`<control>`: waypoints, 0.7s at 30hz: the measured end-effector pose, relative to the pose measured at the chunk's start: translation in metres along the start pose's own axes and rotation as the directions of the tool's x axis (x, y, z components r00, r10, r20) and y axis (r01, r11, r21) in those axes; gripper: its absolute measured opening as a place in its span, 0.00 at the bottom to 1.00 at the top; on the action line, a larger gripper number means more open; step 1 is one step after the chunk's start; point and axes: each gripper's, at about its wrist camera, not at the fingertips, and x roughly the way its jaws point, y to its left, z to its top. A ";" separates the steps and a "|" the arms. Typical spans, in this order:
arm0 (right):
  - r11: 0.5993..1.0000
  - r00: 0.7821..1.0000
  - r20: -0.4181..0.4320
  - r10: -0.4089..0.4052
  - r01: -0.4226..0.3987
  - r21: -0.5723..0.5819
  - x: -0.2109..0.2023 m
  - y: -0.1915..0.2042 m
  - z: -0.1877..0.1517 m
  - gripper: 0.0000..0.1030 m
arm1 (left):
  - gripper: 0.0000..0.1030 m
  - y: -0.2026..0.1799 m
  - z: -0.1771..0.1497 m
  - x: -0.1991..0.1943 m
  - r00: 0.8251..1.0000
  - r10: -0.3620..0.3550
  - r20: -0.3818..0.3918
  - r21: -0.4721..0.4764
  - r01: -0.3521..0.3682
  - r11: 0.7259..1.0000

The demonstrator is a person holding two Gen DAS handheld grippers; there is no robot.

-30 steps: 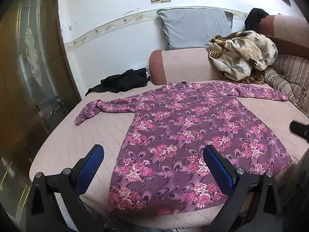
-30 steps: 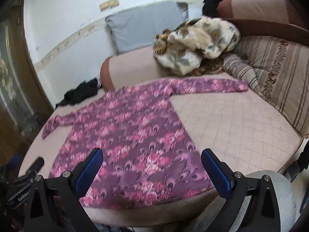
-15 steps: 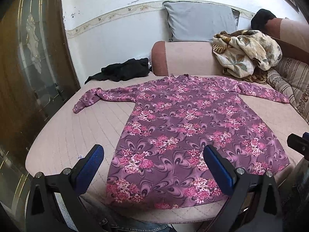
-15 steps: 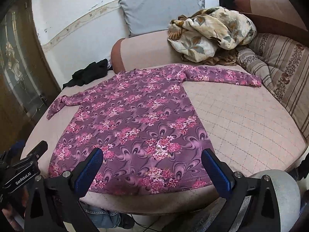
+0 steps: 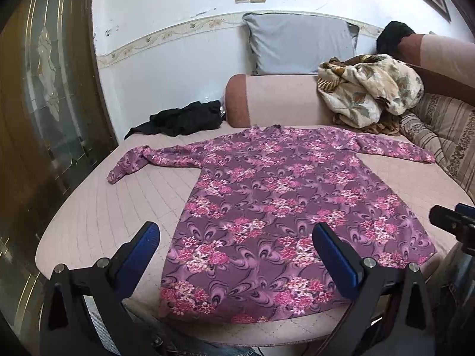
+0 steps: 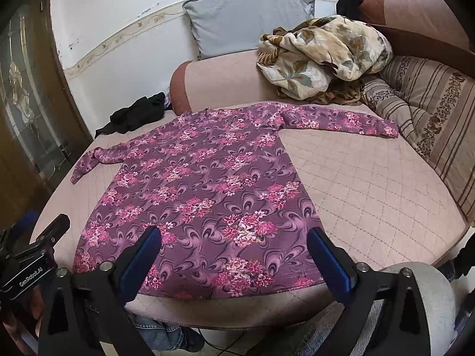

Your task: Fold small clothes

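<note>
A purple long-sleeved top with pink flowers [image 5: 276, 204] lies flat on the pink quilted couch seat [image 5: 118, 207], sleeves spread to both sides, hem toward me. It also shows in the right wrist view [image 6: 207, 195]. My left gripper [image 5: 236, 250] is open and empty, held above the hem's left part. My right gripper [image 6: 234, 255] is open and empty, above the hem's right part. Each gripper shows at the edge of the other's view: the right gripper [image 5: 452, 222] and the left gripper [image 6: 35, 255].
A black garment [image 5: 184, 120] lies at the seat's back left. A crumpled floral blanket [image 5: 368, 89] and a grey pillow [image 5: 299, 46] sit on the couch back. Striped cushions [image 6: 430, 112] line the right side. A wood and glass door [image 5: 44, 89] stands left.
Both grippers have pulled back and tipped down, so the top sits lower and fuller in view with the seat's front edge showing. The top has not moved.
</note>
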 end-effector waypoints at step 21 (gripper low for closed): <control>0.999 1.000 -0.022 0.016 -0.015 0.046 0.006 -0.019 0.002 0.88 | 0.99 -0.030 0.004 0.007 0.999 -0.022 -0.050 0.086 0.026 0.996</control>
